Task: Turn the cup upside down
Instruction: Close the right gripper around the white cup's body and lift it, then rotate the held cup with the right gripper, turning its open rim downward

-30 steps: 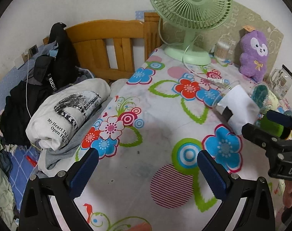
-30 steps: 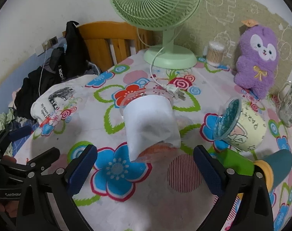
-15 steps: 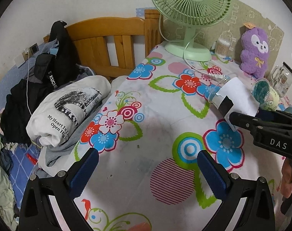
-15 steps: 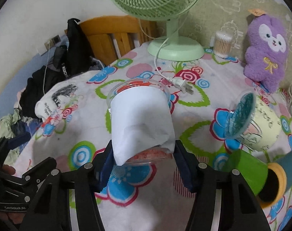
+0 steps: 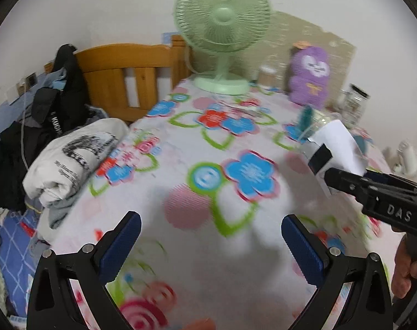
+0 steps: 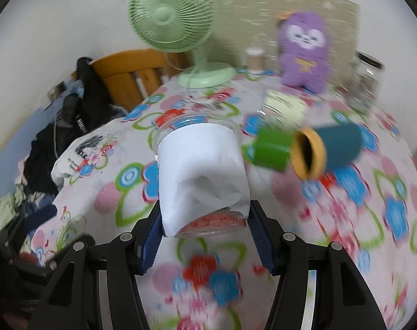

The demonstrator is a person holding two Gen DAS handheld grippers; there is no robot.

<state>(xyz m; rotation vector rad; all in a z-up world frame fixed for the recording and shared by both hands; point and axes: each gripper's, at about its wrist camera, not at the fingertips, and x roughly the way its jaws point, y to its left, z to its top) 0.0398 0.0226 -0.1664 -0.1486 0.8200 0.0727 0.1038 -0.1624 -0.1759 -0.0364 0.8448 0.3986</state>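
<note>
Blue-padded fingers of the right gripper (image 6: 205,231) now clench the base end of the cup (image 6: 201,174), a clear plastic tumbler wrapped in white paper. A second ago those fingers stood wide apart with the cup lying between them on the flowered tablecloth (image 6: 346,220); half a second ago they had closed on it. Now both views are smeared by motion, and the cup appears to be carried above the cloth, though the blur makes it hard to be sure it is fully clear. So the grasp is done and the lift has begun, but the turn itself is, I judge, still ahead.

The cup's long axis runs away from the right gripper along its fingers, base nearest the camera and open rim pointing forward and slightly up, toward the green fan (image 6: 171,13). From the left wrist view the cup (image 5: 333,151) sits tilted at the tip of the right gripper, rim up and to the left.

The left gripper (image 5: 211,243) hovers with its jaws released wide, holding nothing.

Beyond the cup lie a green and teal tube (image 6: 307,151), then a purple plush toy (image 6: 302,52).
</note>
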